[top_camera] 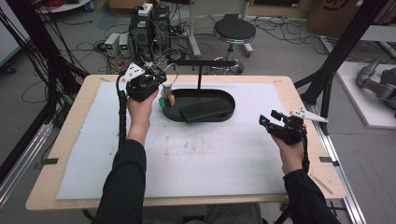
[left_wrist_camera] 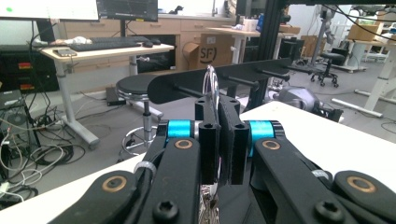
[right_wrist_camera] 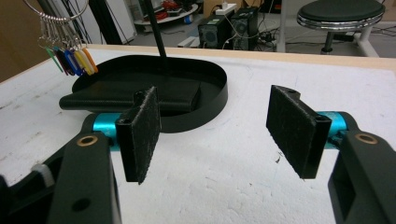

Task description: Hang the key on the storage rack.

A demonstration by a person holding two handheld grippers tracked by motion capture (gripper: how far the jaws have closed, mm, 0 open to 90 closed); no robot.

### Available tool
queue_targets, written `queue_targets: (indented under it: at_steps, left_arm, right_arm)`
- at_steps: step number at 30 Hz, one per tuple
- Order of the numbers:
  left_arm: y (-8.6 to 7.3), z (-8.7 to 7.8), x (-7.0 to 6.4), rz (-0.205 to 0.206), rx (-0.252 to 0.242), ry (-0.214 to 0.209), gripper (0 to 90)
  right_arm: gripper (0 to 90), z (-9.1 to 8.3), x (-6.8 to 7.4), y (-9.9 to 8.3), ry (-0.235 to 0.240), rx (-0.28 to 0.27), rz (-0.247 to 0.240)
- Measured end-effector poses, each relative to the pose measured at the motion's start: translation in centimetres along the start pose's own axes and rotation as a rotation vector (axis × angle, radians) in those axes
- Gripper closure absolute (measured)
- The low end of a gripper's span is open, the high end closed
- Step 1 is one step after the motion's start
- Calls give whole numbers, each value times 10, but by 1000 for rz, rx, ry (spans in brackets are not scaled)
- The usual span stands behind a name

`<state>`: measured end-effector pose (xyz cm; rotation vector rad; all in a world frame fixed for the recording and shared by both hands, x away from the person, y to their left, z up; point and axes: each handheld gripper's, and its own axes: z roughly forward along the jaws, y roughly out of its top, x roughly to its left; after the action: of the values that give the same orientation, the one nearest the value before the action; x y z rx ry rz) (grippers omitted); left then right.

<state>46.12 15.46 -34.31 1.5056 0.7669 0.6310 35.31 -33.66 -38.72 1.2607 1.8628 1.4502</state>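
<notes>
Left gripper (top_camera: 161, 81) clamped edge-on on key ring (left_wrist_camera: 211, 86): jaws pressed together w/ thin metal hoop standing up betw. pads, top arc poking above the tips. Held above near-left end of black tray (top_camera: 228, 95), just ahead of the gripper. Coloured key tags (right_wrist_camera: 74, 60) dangled below the ring on small loops, approx. over tray's left end; seen also at upper left in right gripper view. Rack w/ pegs (left_wrist_camera: 243, 82) rose beyond the jaws in left gripper view, bar close behind the ring.

Right gripper (top_camera: 267, 122) wide apart, nothing betw. pads (right_wrist_camera: 140, 133), hovering low over white mat (top_camera: 205, 154), well to the right of tray and apart from it. Dark flat case (right_wrist_camera: 135, 98) lay in tray, ahead-left of right gripper's jaws.

Handling, as judged: ring light, stiff, thin wire — prob. slippery against pads, liable to pivot or twist in a two-point pinch. Tags loose, free to swing; weight hung low, so fast moves likely to set them rocking and tug ring round. Not fragile. Best hold: across the hoop's lower arc, pads flat on both faces, leaving upper arc clear for a peg — roughly as held here. Grabbing by tags not advised: soft plastic, would flop. Slow, level carry; ring plane kept square to peg.
</notes>
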Motion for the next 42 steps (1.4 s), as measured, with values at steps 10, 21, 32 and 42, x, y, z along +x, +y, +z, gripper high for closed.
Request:
queue_targets:
  at_steps: [10,21,32,42]
  left_arm:
    - [-6,5,4,-22,16,19,863]
    - [-10,11,4,-24,47,41,845]
    - [-5,2,2,-32,128,86,444]
    - [-17,-37,-29,69,129,77,327]
  right_arm:
    - [356,0,1,0,6,0,0]
    - [356,0,0,0,10,3,-4]
    - [355,2,0,-1,13,10,-7]
    - [354,5,3,-1,17,23,-46]
